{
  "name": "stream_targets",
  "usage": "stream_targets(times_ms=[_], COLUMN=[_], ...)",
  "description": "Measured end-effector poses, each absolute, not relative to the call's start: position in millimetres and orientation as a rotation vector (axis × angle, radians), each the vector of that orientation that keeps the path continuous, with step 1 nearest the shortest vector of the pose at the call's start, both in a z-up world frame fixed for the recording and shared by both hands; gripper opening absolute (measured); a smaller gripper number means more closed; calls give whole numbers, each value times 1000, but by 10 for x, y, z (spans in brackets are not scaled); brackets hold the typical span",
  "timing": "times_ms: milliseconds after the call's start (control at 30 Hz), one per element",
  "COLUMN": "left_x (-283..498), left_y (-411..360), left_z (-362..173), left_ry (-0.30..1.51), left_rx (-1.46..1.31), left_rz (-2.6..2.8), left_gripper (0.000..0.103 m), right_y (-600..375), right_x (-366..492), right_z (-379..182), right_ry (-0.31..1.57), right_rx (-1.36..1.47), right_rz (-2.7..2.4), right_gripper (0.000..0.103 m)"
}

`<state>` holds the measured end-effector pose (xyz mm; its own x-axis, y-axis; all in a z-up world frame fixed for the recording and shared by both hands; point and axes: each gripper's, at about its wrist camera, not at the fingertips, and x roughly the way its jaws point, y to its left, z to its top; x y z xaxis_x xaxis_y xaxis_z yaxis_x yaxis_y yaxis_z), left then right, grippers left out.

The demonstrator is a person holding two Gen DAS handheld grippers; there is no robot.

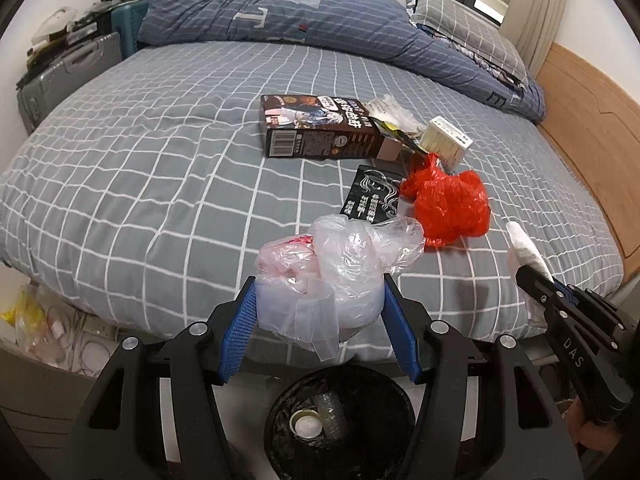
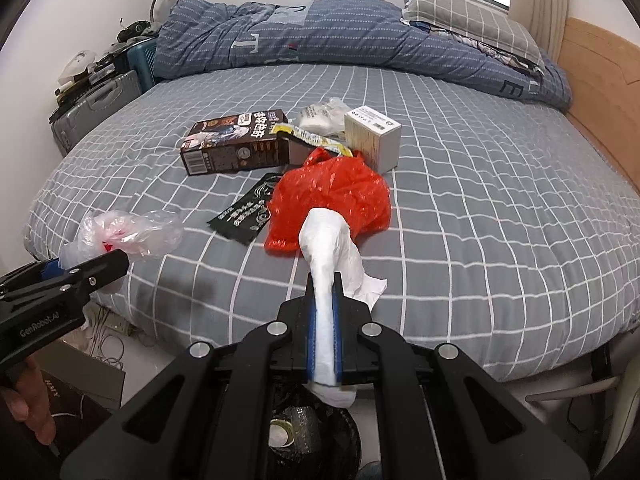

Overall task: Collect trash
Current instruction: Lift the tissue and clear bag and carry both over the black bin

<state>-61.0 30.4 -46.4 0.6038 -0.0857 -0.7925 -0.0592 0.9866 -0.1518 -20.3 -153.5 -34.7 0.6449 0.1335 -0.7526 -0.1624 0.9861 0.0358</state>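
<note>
My left gripper (image 1: 320, 312) is clamped on a clear bag (image 1: 336, 268) and my right gripper (image 2: 325, 320) is shut tight on a tissue (image 2: 326, 248), both held at the bed (image 1: 160, 184) edge over the black bin (image 1: 340, 420) on the floor. I judge the step to be carry-to-bin: next, centre each load over the opening and release. Left on the bed: one red bag (image 1: 448, 204), one dark box (image 1: 320, 128), one white box (image 1: 446, 140), one black packet (image 1: 372, 196) and some wrappers (image 1: 394, 116).
</note>
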Motion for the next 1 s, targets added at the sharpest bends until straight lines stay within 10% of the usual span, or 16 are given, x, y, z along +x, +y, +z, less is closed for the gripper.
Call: stream_targets(times_ms=[1000], left_x=[-1388], left_y=[213], left_z=[-837], left_ry=[1012], left_rx=[-159], left_rz=[3], left_gripper=[59], right_y=[-1381], right_x=[-898], right_z=[-613], right_ry=[943], right_rx=[-33], right_rz=[234], right_gripper=[6])
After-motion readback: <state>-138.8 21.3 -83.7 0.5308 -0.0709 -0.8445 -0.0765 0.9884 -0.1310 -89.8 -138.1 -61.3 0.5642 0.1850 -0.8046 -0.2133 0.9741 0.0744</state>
